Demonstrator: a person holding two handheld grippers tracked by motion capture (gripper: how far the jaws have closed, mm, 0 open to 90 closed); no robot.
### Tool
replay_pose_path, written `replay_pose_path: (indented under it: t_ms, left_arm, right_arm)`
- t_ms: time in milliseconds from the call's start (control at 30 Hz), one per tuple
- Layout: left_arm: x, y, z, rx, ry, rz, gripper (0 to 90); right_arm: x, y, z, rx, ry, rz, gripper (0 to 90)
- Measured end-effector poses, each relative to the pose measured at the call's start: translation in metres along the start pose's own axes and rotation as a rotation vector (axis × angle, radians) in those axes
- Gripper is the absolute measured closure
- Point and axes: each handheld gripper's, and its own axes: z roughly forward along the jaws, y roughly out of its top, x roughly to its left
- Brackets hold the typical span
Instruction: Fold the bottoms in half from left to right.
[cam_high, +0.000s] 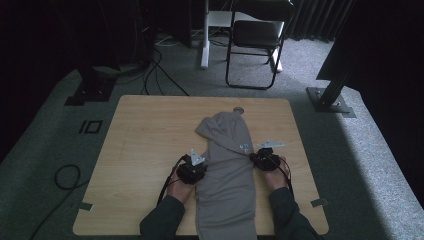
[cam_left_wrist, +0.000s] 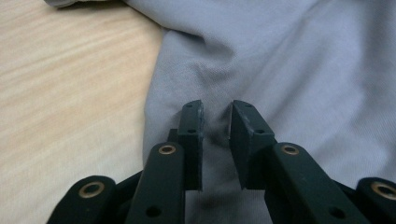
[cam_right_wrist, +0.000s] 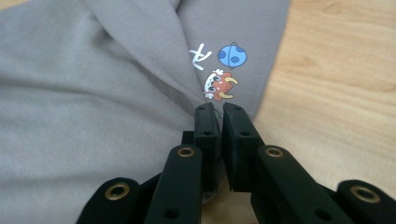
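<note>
Two grippers work on a grey hoodie (cam_high: 226, 170) that lies folded lengthwise in the lower centre of the wooden table (cam_high: 145, 140). The right gripper (cam_right_wrist: 219, 109) is clamped on the edge beside the small cartoon print (cam_right_wrist: 219, 84). The left gripper (cam_left_wrist: 217, 109) has its jaws narrowly apart around a pinched ridge of cloth; whether they press it, I cannot tell. The step seems to be gripping both sides; next, the left grip must be firm before lifting.

The hoodie (cam_high: 227, 170) is plain grey, with a small print (cam_right_wrist: 219, 70) of a blue spotted ball, a red-and-white cartoon creature and a white mark. The worktop (cam_high: 145, 140) is pale wood grain. Both hand-held grippers have black jaws with brass-coloured rivets.
</note>
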Motion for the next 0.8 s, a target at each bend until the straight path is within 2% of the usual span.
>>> replay_pose_path:
  t_ms: [133,167,267,300,333,367,400,433,500,533,567,600,633,700,733,800]
  left_arm:
    - [-0.005,-0.014,-0.013,-0.009,-0.027,-0.005,76.2]
    - [-0.011,-0.020,-0.020,-0.012,-0.043,0.000,76.3]
    - [-0.017,-0.025,-0.026,-0.009,-0.056,0.013,76.3]
    - [-0.019,-0.027,-0.028,-0.010,-0.054,0.030,76.2]
    - [-0.020,-0.027,-0.029,-0.018,-0.045,0.060,70.2]
    - [-0.021,-0.027,-0.028,-0.023,-0.027,0.072,70.2]
    - [-0.020,-0.026,-0.028,-0.028,-0.003,0.072,69.1]
    - [-0.016,-0.022,-0.028,-0.051,0.005,0.044,69.1]
    - [-0.014,-0.019,-0.027,-0.057,0.014,0.045,69.0]
    - [-0.012,-0.016,-0.025,-0.056,0.021,0.044,69.0]
    - [-0.011,-0.013,-0.022,-0.049,0.024,0.042,69.1]
    - [-0.009,-0.011,-0.019,-0.039,0.030,0.041,69.1]
    - [-0.007,-0.010,-0.016,-0.032,0.033,0.038,70.7]
    - [-0.004,-0.009,-0.012,-0.016,0.027,0.022,73.1]
    - [-0.003,-0.010,-0.012,-0.018,0.022,0.018,73.1]
    - [-0.003,-0.011,-0.012,-0.021,0.018,0.017,75.1]
  right_arm:
    - [0.005,-0.007,-0.008,0.012,0.015,-0.025,86.2]
    - [0.007,-0.009,-0.011,0.021,0.026,-0.030,86.5]
    - [0.010,-0.011,-0.014,0.035,0.030,-0.039,86.3]
    - [0.011,-0.010,-0.015,0.046,0.034,-0.049,85.1]
    - [0.015,-0.007,-0.016,0.045,0.017,-0.097,78.7]
    - [0.015,-0.007,-0.016,0.045,0.017,-0.097,78.7]
    - [0.016,-0.005,-0.017,0.037,0.016,-0.105,77.7]
    - [0.020,0.004,-0.017,-0.003,0.049,-0.111,75.0]
    - [0.027,0.015,-0.016,-0.023,0.066,-0.130,74.1]
    - [0.027,0.015,-0.016,-0.023,0.066,-0.130,74.1]
    - [0.034,0.026,-0.010,-0.041,0.098,-0.165,73.3]
    - [0.034,0.026,-0.010,-0.041,0.098,-0.165,73.3]
    - [0.042,0.035,0.000,-0.029,0.113,-0.182,72.5]
    - [0.052,0.042,0.010,-0.025,0.128,-0.198,71.3]
    - [0.052,0.042,0.010,-0.025,0.128,-0.198,71.3]
    - [0.060,0.047,0.021,-0.022,0.136,-0.220,67.4]
